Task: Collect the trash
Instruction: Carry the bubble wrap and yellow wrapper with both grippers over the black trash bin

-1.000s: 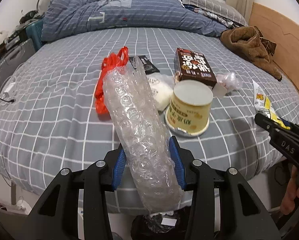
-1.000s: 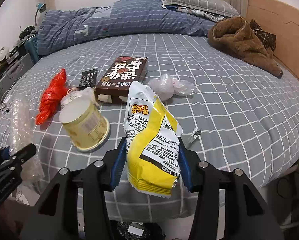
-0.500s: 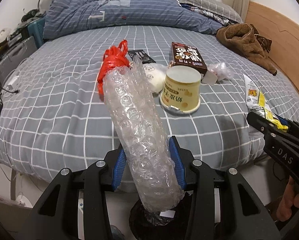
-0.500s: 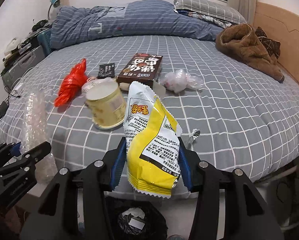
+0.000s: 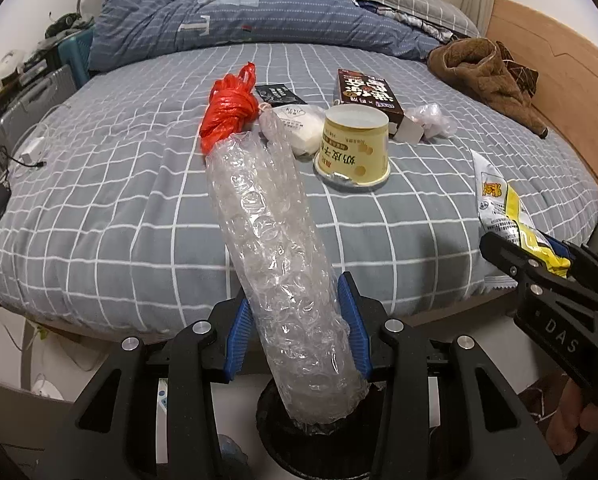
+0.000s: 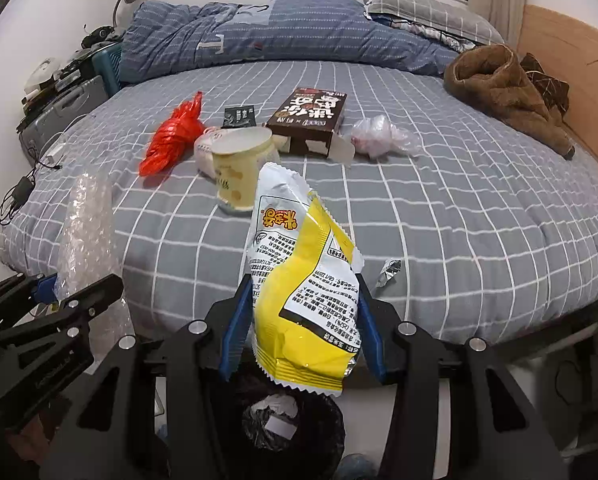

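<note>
Bubble wrap [image 5: 277, 264], rolled into a long clear tube, stood pinched between the blue pads of the left tool [image 5: 295, 322] at the lower centre of the left wrist view, its bottom end hanging just over the black-lined trash bin [image 5: 299, 444] on the floor at the foot of the bed [image 5: 99, 208]. In the right wrist view the right tool [image 6: 299, 324] was clamped on a yellow-and-white snack bag [image 6: 299, 288] in the lower middle of the frame, with the same bin [image 6: 295, 428] directly beneath it. Both pieces seemed ready for release into the bin. To do that well, each tool probably needed to be centred over the bin mouth before its pads parted, since the tube was long and tilted and could catch on the rim and tip out; lowering its end inside first looked sensible. The light bag could drift sideways, so a low release seemed wiser. More trash lay in the middle of the bed toward the upper centre: a red plastic bag [image 6: 173, 138], a yellow paper cup [image 6: 241, 168], a brown box [image 6: 307, 118], a crumpled clear wrapper [image 6: 379, 136] and a small foil scrap [image 6: 389, 272] near the bed's edge.
</note>
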Available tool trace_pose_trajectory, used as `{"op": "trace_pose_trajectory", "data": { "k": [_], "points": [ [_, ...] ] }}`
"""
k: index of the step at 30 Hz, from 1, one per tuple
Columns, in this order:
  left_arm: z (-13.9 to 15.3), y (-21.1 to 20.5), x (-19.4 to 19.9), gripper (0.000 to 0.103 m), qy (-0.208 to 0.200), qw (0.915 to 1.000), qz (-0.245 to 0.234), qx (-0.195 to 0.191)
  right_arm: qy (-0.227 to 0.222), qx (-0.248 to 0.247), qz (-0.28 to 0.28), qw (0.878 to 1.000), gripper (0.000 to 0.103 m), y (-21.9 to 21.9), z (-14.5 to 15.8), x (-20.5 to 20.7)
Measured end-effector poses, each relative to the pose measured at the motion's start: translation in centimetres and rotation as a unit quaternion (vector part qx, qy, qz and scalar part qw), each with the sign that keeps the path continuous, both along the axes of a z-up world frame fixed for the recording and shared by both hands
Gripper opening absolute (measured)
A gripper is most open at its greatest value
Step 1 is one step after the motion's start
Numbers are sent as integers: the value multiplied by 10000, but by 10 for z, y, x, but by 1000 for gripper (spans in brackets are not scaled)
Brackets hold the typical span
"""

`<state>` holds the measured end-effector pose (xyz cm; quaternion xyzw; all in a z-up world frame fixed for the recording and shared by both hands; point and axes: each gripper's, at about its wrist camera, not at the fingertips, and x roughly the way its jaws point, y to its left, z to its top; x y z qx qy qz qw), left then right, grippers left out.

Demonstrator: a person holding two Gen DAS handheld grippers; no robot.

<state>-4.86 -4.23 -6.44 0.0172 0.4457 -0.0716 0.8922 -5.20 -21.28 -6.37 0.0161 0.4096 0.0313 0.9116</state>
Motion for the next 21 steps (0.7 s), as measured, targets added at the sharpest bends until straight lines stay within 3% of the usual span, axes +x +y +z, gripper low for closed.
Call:
{"op": "trace_pose_trajectory", "data": {
  "k": [21],
  "points": [
    [-20,18,-59,41,330,9993,175,-6,291,-98,233,9993,46,22,-19,-63]
  ]
}}
